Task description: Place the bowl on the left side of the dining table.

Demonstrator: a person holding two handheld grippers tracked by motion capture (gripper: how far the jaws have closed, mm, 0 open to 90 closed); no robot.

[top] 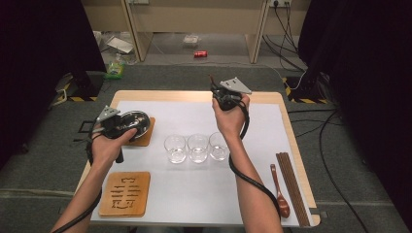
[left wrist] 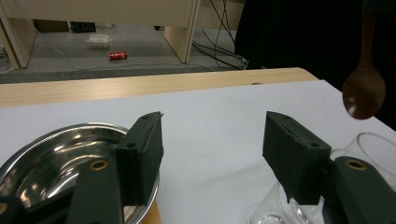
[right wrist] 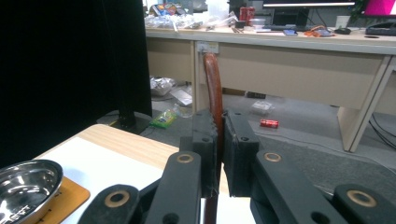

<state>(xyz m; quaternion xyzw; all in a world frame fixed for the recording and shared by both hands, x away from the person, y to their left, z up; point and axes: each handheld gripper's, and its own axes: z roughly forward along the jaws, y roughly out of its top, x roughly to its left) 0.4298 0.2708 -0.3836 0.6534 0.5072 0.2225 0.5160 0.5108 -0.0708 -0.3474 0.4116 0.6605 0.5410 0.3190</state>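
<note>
Clamping a wooden spoon [right wrist: 215,88] by its handle, the right gripper [top: 224,97] is closed tight and held up above the far side of the white mat [top: 194,189], beyond the row of three glasses [top: 197,147]. Left of those glasses, the left gripper [top: 116,127] hangs over the steel bowl [left wrist: 56,154] on its wooden coaster [top: 145,138], jaws wide apart with nothing between them.
</note>
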